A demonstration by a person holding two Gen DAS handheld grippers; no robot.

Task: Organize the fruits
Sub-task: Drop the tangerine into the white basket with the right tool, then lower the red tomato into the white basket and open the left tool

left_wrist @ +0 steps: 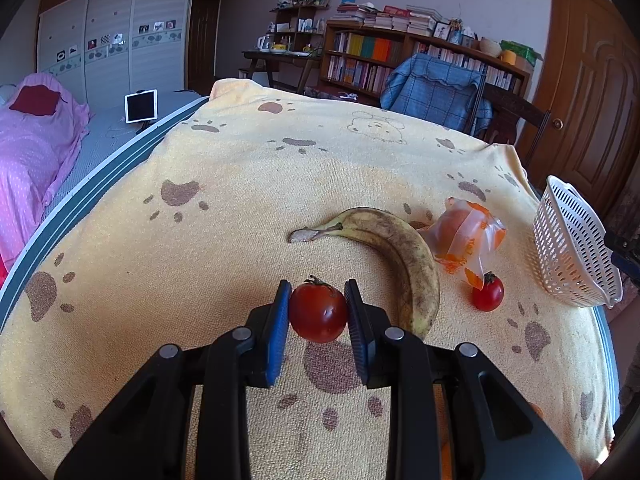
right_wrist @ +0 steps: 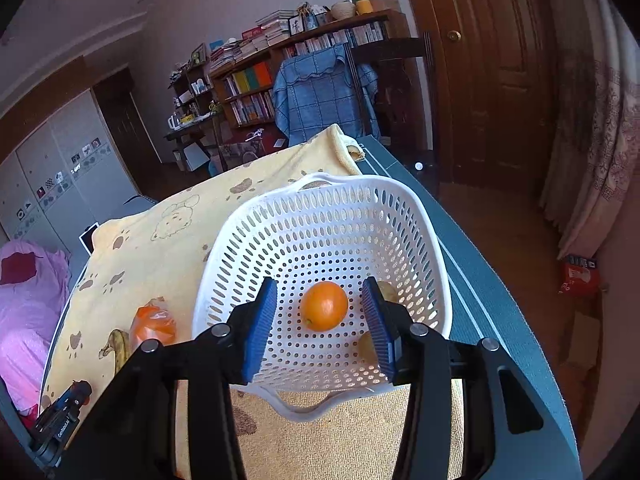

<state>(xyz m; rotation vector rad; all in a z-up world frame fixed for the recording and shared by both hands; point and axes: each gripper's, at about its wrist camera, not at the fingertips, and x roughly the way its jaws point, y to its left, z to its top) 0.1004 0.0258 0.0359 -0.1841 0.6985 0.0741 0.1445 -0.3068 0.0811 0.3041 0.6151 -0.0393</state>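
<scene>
My left gripper is shut on a red tomato, held just above the yellow paw-print cloth. To its right lie a spotted banana, an orange in a plastic bag and a second small tomato. The white perforated basket stands at the cloth's right edge. In the right wrist view my right gripper hangs open over the basket. A bare orange rests on the basket floor, clear of both pads. Two pale yellowish fruits are partly hidden behind the right finger.
The cloth covers a grey-green table whose bare edge runs just right of the basket. A chair draped in blue fabric stands behind the table, in front of a bookshelf. A bed with pink bedding lies to the left.
</scene>
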